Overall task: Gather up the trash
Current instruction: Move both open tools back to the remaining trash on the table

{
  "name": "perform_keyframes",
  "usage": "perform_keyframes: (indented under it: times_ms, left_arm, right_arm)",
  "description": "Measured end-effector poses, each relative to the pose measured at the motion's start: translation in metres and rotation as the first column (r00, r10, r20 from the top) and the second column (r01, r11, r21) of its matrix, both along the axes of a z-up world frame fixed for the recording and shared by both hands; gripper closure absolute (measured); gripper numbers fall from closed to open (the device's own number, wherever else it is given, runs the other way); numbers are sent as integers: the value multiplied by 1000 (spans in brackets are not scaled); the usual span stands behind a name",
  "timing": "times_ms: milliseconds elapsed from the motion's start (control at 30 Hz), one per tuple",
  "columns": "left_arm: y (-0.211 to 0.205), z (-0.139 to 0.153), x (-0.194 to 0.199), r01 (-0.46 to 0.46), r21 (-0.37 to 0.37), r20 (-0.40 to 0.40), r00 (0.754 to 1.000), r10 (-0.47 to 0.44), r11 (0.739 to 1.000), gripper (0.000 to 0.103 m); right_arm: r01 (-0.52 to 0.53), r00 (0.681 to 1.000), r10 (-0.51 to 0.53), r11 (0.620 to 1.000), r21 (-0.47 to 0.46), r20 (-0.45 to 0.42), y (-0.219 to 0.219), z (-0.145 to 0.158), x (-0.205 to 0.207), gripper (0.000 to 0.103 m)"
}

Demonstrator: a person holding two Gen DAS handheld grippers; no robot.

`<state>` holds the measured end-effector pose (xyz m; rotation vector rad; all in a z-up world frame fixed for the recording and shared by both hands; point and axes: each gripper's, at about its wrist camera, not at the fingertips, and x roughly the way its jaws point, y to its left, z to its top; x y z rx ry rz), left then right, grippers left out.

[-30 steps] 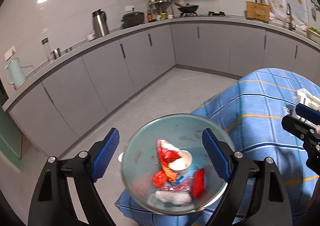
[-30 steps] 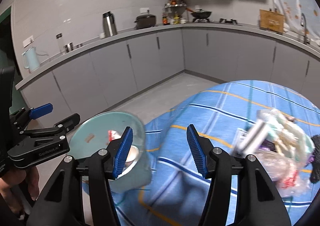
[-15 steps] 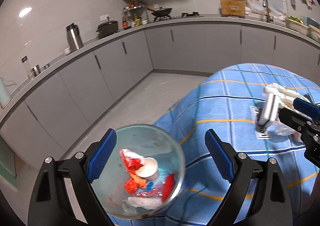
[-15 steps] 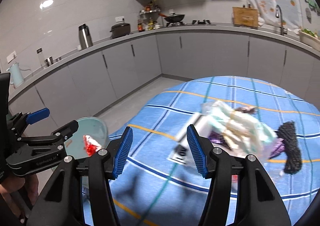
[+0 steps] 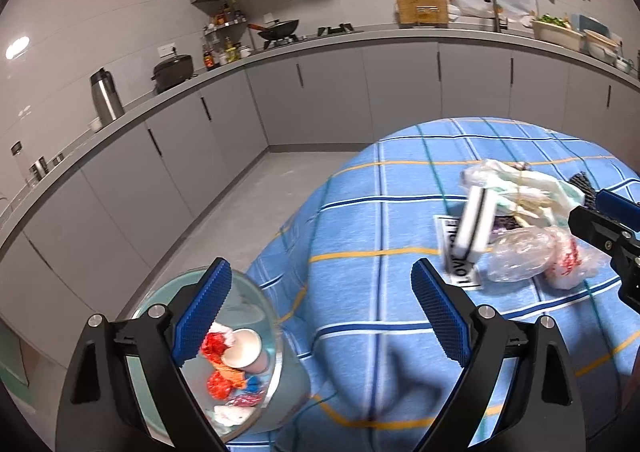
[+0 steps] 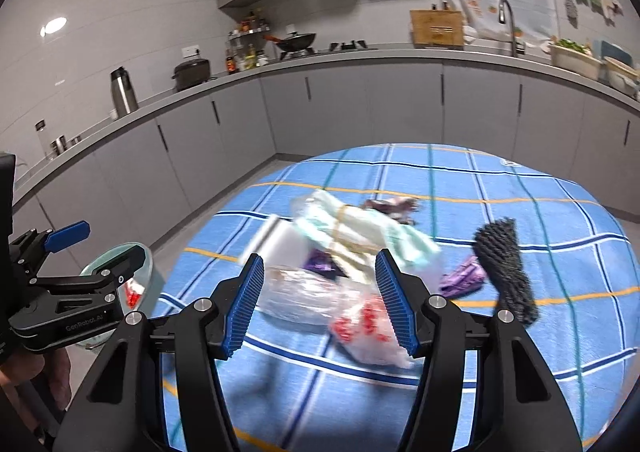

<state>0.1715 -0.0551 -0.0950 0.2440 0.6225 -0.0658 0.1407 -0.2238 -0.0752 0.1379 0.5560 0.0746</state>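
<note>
On the blue checked surface [image 6: 500, 179] a heap of trash lies near the middle: a clear plastic bag [image 6: 304, 296] with red-printed film, a pale green bundle [image 6: 360, 228] tied with a band, a white box [image 5: 474, 234] leaning against them, and a purple wrapper [image 6: 464, 278] beside a black mesh scrap [image 6: 504, 268]. The right claw [image 6: 320, 302] hangs spread wide, its blue pads on either side of the plastic bag but not touching it. The left claw [image 5: 320, 316] is also spread and holds nothing; off the surface's edge below it stands the glass bin [image 5: 276, 372], already holding a paper cup [image 5: 244, 346] and red wrappers.

The likeliest trouble, I judge, is a poor pinch: thin film can slide out of the pads, or the claw may catch only a corner and drag the box and bundle with it. The heap is tangled, so lifting one piece could scatter others toward the edge. The bin's mouth sits low beside the surface, so a careless release could miss it.
</note>
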Motion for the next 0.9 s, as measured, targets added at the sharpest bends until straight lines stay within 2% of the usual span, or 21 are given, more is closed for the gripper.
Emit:
perform_keyframes:
  times_ms: [467,700,900]
  left_arm:
    - [-63,-13,1,130,10,-20,991,-129,992,12]
    - [-71,-15,10,124,18,-21,992,-123,992,12]
    - [-62,-21,15,93,26,-32,995,-93,995,12]
  right_arm:
    - [152,987,-152,988,-2,-48,-63,-18,-26,45]
    - [143,987,-143,990,-9,-74,-64,-22,-25,45]
    - [79,993,-80,997,-18,-82,-42,-22,-15,45]
